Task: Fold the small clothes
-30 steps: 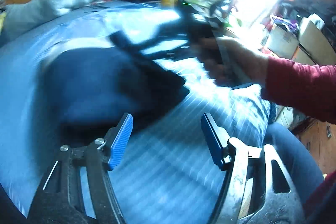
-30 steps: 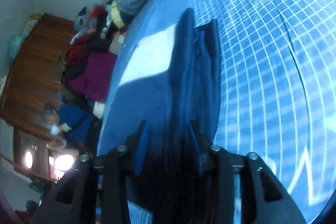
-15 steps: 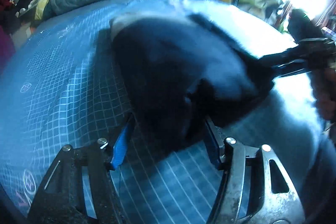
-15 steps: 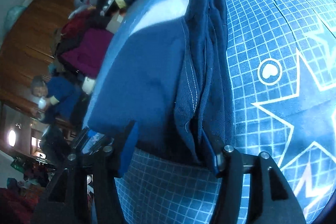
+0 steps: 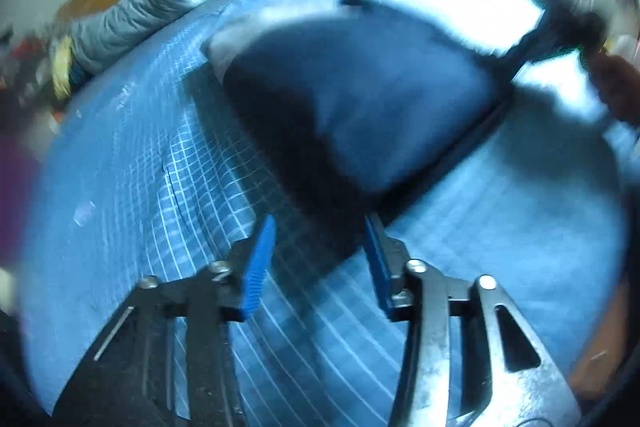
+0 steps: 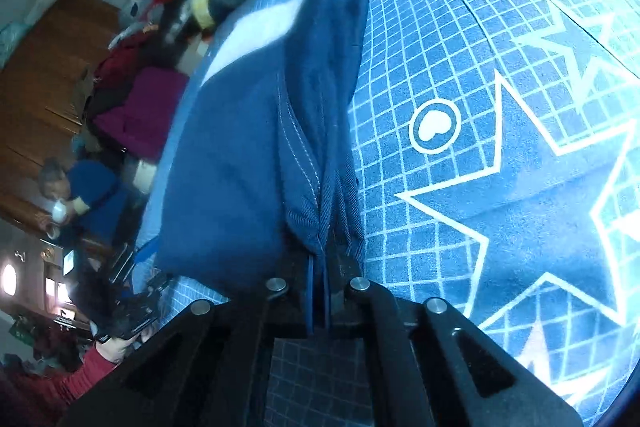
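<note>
Left wrist: navy garment [image 5: 360,99] on blue grid-print bedsheet [image 5: 132,179], near corner between closing left gripper [image 5: 318,259] pads, ungripped. Right wrist: right gripper [image 6: 318,301] clamped on garment's near hem, long axis running away.

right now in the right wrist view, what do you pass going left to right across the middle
wooden cabinet → purple cloth → dark blue garment, its stitched edge pinched in the right gripper → heart-in-circle print → white star outline on the blue grid bedspread
</note>
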Demonstrator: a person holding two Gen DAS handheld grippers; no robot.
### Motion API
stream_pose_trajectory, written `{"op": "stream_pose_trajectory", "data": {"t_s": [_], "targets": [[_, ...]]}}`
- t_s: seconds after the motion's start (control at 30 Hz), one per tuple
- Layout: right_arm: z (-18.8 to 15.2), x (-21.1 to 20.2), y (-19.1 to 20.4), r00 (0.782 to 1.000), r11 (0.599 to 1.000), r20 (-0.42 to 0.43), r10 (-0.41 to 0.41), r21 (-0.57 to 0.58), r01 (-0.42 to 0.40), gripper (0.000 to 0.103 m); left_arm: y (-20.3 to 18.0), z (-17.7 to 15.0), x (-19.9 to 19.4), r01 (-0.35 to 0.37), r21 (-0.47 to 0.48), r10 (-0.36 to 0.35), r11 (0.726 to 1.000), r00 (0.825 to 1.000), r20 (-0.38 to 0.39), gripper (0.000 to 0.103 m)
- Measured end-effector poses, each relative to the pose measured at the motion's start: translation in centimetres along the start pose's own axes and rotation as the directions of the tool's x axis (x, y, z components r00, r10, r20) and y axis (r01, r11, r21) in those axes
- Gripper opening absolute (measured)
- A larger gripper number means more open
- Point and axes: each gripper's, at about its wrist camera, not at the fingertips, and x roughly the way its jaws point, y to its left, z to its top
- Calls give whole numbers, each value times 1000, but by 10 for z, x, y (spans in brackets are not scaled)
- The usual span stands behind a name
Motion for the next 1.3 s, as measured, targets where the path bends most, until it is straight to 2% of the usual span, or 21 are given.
{"op": "stream_pose_trajectory", "data": {"t_s": [0.07,0.17,0.23,0.27,0.3,0.33,0.4,0.47,0.57,0.63,0.67,0.7,0.73,0.8,0.83,0.9,1.0,1.07,1.17,1.23,1.3], "targets": [[0,0,-4,1000,1000,-1,9,2,-9,3,13,7,-32,91,-120,-77,989,991,109,43],[-1,-1,-12,1000,1000,-2,18,16,-18,4,35,37,-35,130,-222,-75,966,968,239,45],[-3,-3,-13,1000,999,1,22,31,-22,4,39,53,-3,92,-202,-46,975,974,222,45],[-4,-4,-12,1000,999,4,26,42,-26,5,37,53,23,65,-173,-35,983,985,171,45],[-5,-5,-10,999,998,7,32,54,-33,5,35,50,57,19,-144,-9,989,997,75,48],[-6,-6,-7,999,998,10,39,58,-39,6,34,42,87,-5,-125,4,992,1000,-6,58],[-9,-6,-6,999,997,8,43,57,-44,6,41,40,94,31,-185,-31,982,1000,0,61],[-11,-3,-14,998,996,5,55,71,-56,5,45,55,71,46,-208,-35,977,998,57,48],[-12,1,-23,995,991,14,103,85,-104,4,52,82,36,73,-211,-27,975,977,212,50],[-13,2,-26,993,989,20,118,86,-119,2,58,97,47,63,-192,-15,979,970,242,60],[-13,2,-28,992,988,23,124,88,-126,2,62,104,66,30,-176,7,984,979,204,63],[-14,2,-30,991,986,29,134,92,-136,1,65,106,98,-26,-145,41,989,994,104,64],[-15,2,-31,990,985,33,139,95,-142,0,67,102,134,-44,-130,43,991,999,-10,73],[-16,3,-34,987,984,44,152,93,-155,0,79,101,139,18,-216,-15,976,1000,16,76],[-17,3,-35,987,984,48,154,87,-158,0,83,107,133,37,-228,-35,973,999,11,72],[-19,4,-36,984,982,58,166,78,-170,0,89,122,112,54,-240,-34,969,996,87,60],[-21,5,-38,983,981,62,175,71,-179,0,101,148,101,41,-243,1,969,985,170,61],[-21,6,-40,981,980,61,183,73,-187,0,102,164,117,-5,-210,37,978,988,148,61],[-24,5,-42,980,979,61,187,74,-191,0,99,163,166,-55,-130,54,990,998,-11,62],[-22,6,-44,979,977,62,193,75,-197,0,86,150,158,-98,-48,99,994,994,37,62],[-22,5,-47,979,977,61,195,74,-199,0,85,134,131,-21,-54,24,998,999,47,61]]}}
